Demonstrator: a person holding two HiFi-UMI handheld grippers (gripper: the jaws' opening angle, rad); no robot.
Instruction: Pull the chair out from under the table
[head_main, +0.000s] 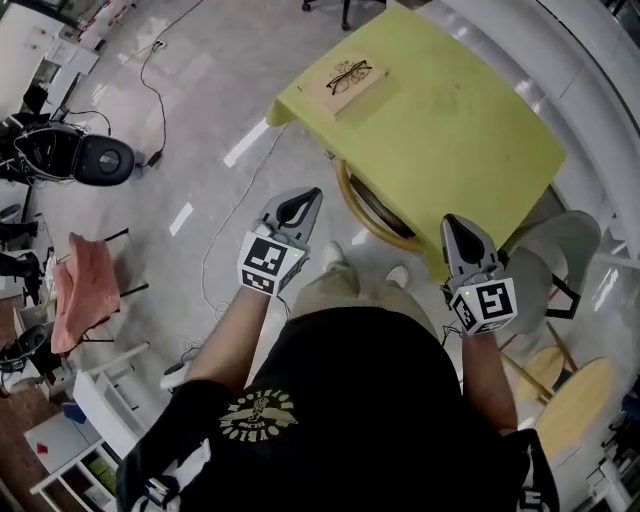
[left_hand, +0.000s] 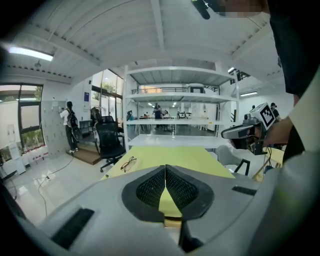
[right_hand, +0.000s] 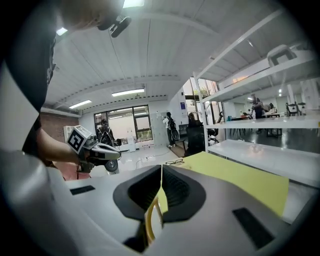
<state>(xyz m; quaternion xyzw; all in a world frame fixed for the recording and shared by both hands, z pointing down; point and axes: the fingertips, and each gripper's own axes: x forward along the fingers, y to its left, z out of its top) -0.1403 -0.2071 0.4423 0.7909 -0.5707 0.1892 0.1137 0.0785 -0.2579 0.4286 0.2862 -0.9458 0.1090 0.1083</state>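
A chair with a curved wooden back (head_main: 372, 212) stands tucked under the near edge of the yellow-green table (head_main: 470, 130). In the right gripper view a slice of the wooden back (right_hand: 149, 220) shows below the jaws. My left gripper (head_main: 311, 196) hovers left of the chair back, apart from it, its jaws shut with nothing between them (left_hand: 165, 168). My right gripper (head_main: 451, 222) is over the table's near corner, right of the chair, also shut and empty (right_hand: 161, 167). Each gripper shows in the other's view: the right gripper (left_hand: 245, 131), the left gripper (right_hand: 100, 151).
A pair of glasses (head_main: 348, 75) lies on a wooden board at the table's far left corner. A grey chair (head_main: 562, 255) and wooden stools (head_main: 578, 395) stand to the right. A pink cloth on a rack (head_main: 86, 290), floor cables (head_main: 215, 250) and a black office chair (left_hand: 108, 142) are to the left.
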